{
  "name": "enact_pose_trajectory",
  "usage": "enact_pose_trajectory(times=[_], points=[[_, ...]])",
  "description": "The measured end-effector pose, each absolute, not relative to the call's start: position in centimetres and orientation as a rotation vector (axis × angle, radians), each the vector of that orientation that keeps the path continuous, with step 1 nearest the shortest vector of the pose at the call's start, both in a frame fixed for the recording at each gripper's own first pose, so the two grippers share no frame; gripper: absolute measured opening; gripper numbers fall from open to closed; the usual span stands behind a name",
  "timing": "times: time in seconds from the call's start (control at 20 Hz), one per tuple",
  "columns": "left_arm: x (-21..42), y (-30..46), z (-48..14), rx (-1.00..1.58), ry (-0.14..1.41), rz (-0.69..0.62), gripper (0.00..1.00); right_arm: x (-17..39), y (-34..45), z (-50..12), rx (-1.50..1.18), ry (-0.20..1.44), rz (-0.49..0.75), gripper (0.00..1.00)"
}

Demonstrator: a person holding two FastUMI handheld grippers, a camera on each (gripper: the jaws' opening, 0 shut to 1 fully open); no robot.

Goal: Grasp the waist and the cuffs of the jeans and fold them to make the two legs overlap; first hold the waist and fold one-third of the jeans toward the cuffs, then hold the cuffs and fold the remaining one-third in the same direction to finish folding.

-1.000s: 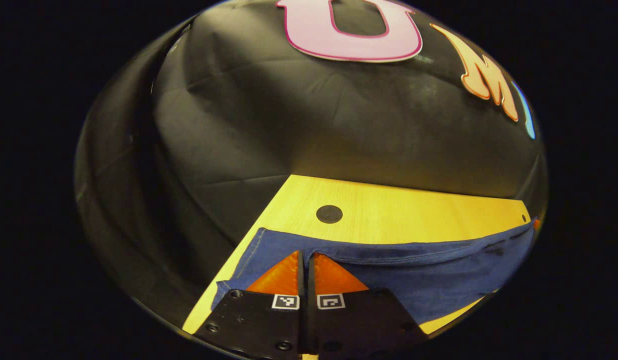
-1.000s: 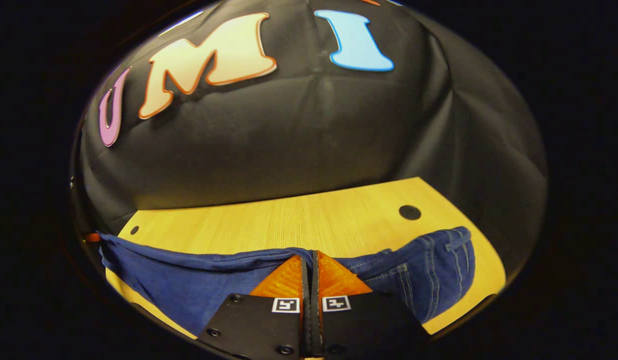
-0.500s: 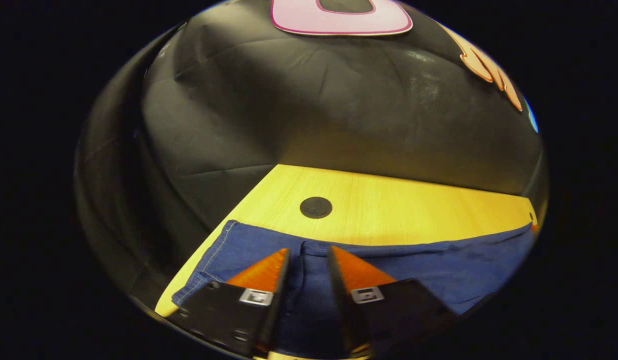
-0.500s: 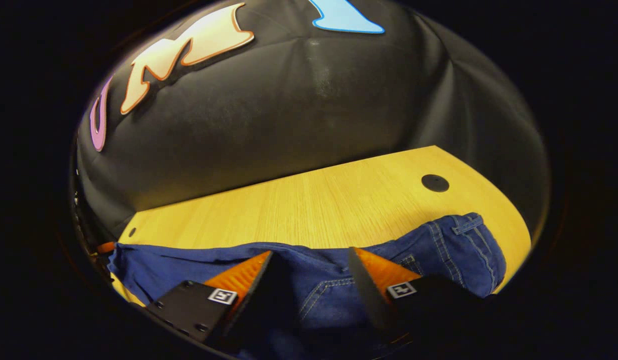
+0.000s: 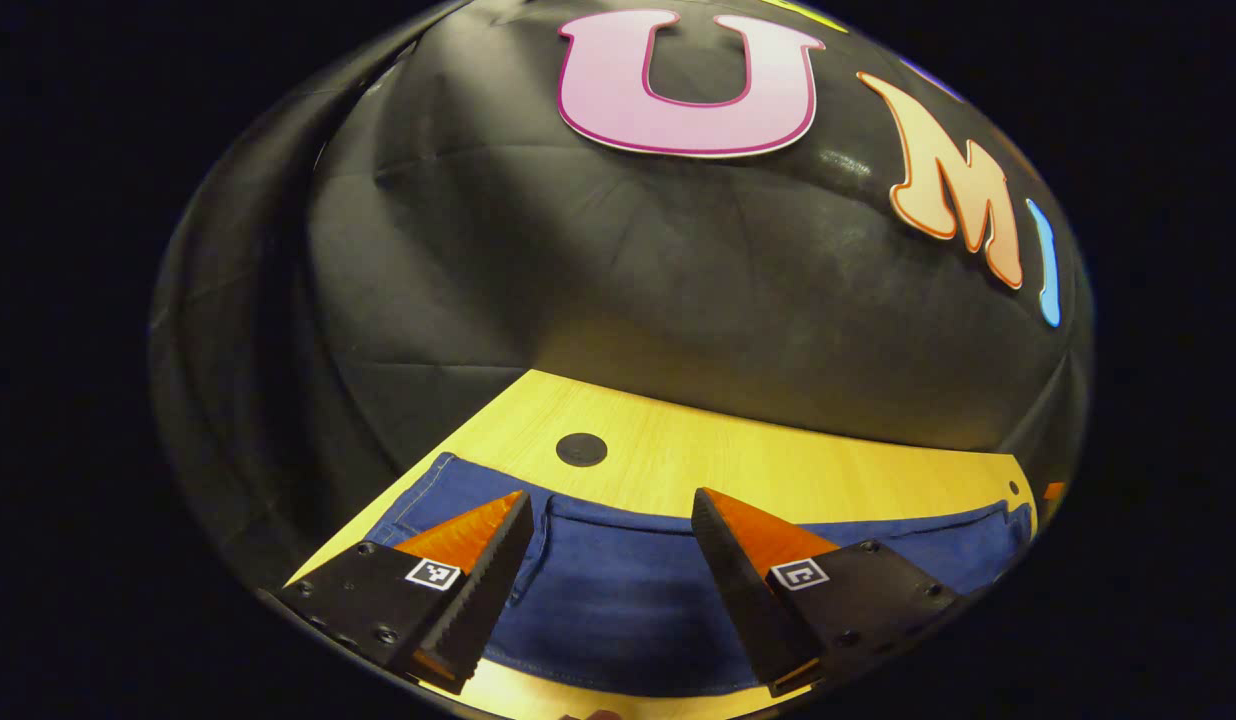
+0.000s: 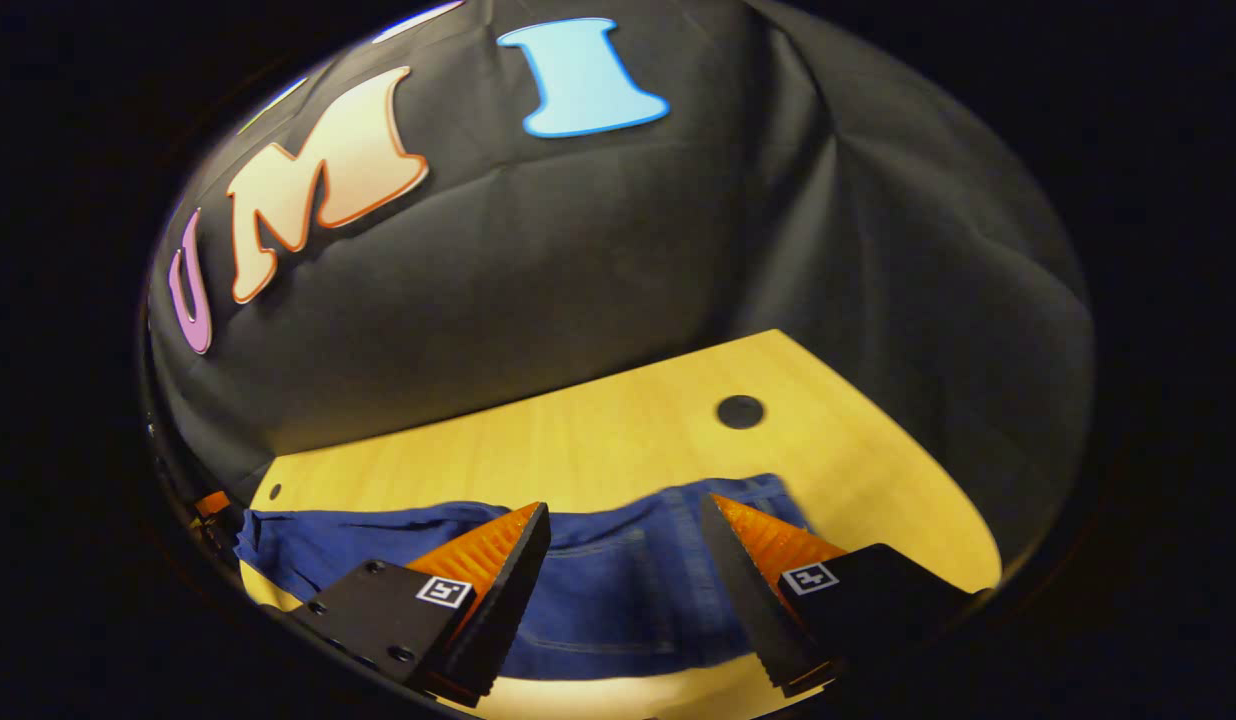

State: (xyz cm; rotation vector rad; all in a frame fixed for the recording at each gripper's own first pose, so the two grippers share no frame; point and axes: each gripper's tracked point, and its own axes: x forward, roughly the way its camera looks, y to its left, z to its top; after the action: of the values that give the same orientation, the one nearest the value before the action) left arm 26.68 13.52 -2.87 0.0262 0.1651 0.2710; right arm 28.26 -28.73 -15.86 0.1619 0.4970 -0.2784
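Note:
The blue jeans (image 5: 618, 600) lie flat on the wooden table (image 5: 778, 465), a long strip running left to right. In the left gripper view my left gripper (image 5: 610, 500) is open above the cuff end, its fingers apart with denim showing between them. In the right gripper view the jeans (image 6: 608, 590) show stitched seams at the waist end. My right gripper (image 6: 626, 508) hangs open over that part, holding nothing. The other gripper's fingertip (image 6: 213, 502) peeks at the far left of that view.
Two round black grommets (image 5: 581, 449) (image 6: 740, 411) sit in the tabletop beyond the jeans. The black cloth wall rises close behind the table's back edge. Bare wood (image 6: 578, 450) stretches between the jeans and the wall.
Both grippers were shut on the jeans' edge a second ago; they opened, let the cloth drop flat, and have pulled back and up from it.

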Motion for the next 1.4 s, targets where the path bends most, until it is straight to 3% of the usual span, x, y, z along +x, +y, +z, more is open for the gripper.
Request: enact_pose_trajectory(times=[0.5, 0.8, 0.85, 0.9, 1.0, 1.1, 1.3, 1.35, 1.4], points=[[20.6, 9.3, -4.6, 0.058, 0.212, 0.207, 0.96, 21.4, -35.0, -23.0, 0.136, 0.703, -0.33, 0.97], [19.5, 7.7, -4.1, 0.104, 0.219, 0.2, 0.96, 21.7, -34.9, -24.1, 0.13, 0.685, -0.297, 0.97], [19.4, 7.6, -3.9, 0.106, 0.218, 0.203, 0.96, 21.5, -35.0, -24.2, 0.125, 0.68, -0.289, 0.9], [19.4, 7.3, -3.8, 0.106, 0.217, 0.201, 0.96, 21.6, -34.9, -24.2, 0.129, 0.666, -0.286, 0.96], [19.1, 6.6, -3.6, 0.104, 0.214, 0.2, 0.96, 21.9, -34.2, -24.8, 0.18, 0.659, -0.28, 0.85], [18.7, 6.2, -3.5, 0.108, 0.21, 0.202, 0.96, 21.8, -33.9, -24.8, 0.185, 0.658, -0.273, 0.59], [17.7, 5.4, -2.9, 0.094, 0.188, 0.2, 0.96, 22.1, -33.7, -24.1, 0.258, 0.638, -0.278, 0.22], [17.5, 5.3, -2.7, 0.087, 0.181, 0.201, 0.96, 22.1, -33.7, -23.7, 0.276, 0.633, -0.281, 0.22], [17.2, 5.3, -2.8, 0.078, 0.179, 0.204, 0.96, 22.4, -33.6, -23.9, 0.284, 0.626, -0.283, 0.13]])
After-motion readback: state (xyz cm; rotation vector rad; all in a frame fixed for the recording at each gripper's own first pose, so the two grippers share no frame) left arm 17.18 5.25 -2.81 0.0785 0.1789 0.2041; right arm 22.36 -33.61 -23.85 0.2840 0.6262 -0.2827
